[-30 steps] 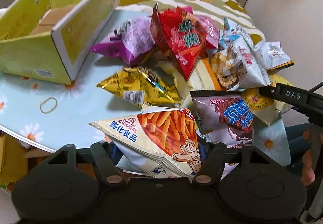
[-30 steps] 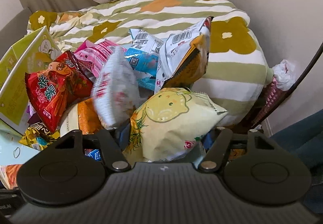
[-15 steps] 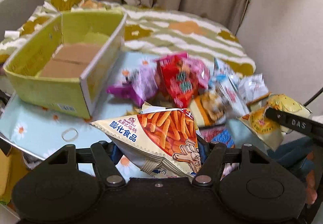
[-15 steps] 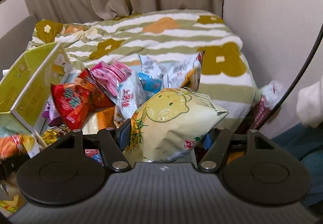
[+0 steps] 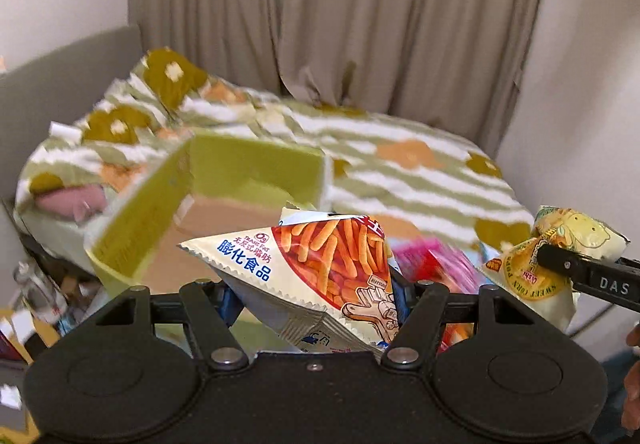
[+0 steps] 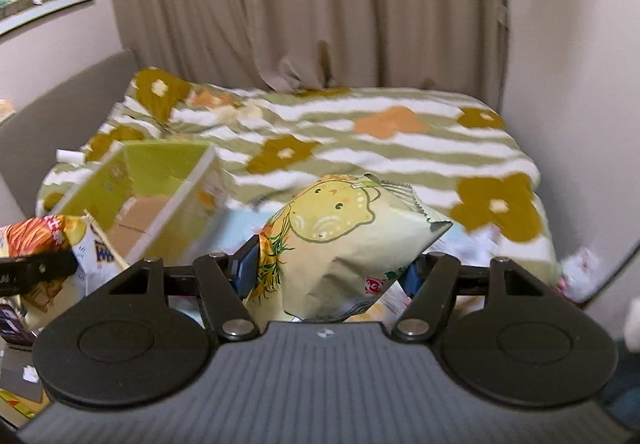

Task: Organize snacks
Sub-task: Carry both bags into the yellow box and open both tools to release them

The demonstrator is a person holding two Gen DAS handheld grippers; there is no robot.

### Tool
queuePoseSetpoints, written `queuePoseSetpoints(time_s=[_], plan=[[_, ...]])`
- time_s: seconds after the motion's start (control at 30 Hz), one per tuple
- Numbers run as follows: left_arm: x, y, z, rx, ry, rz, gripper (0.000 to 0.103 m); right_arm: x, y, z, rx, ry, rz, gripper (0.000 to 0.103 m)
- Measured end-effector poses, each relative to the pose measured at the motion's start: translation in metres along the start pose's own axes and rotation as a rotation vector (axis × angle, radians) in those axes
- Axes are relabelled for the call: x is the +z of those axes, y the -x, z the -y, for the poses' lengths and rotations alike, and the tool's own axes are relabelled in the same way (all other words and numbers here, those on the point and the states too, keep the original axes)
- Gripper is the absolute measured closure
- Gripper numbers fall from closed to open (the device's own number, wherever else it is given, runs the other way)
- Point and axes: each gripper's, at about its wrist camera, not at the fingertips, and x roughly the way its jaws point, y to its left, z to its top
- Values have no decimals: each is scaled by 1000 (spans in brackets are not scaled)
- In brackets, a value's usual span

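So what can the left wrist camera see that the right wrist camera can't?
Only the left wrist view shows the blurred pink and red packets low behind the grip.

Only the right wrist view shows the chick drawing on the pale yellow snack bag up close.

Both show the yellow-green cardboard box, the flowery striped blanket, the beige curtain, and both held bags, including the white bag printed with orange sticks.
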Motion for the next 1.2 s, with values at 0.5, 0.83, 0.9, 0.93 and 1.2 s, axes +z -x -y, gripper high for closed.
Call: queuePoseSetpoints(time_s=[0.5, 0.83, 0.9, 0.93, 1.2], plan=[[108, -94, -133, -22, -60, 27, 32, 85, -124, -161, 86, 2, -9, 21], [115, -202, -148, -69, -139, -48, 31, 82, -204, -218, 2, 2, -76, 20], [114, -217, -148, -59, -138, -75, 25, 78, -214, -219, 10, -13, -102, 20], [112, -224, -149, -54, -134, -92, 11, 78, -218, -220, 14, -17, -113, 20], [106, -209, -167, 16, -95, -81, 1, 75, -234, -217, 67, 11, -162, 19]])
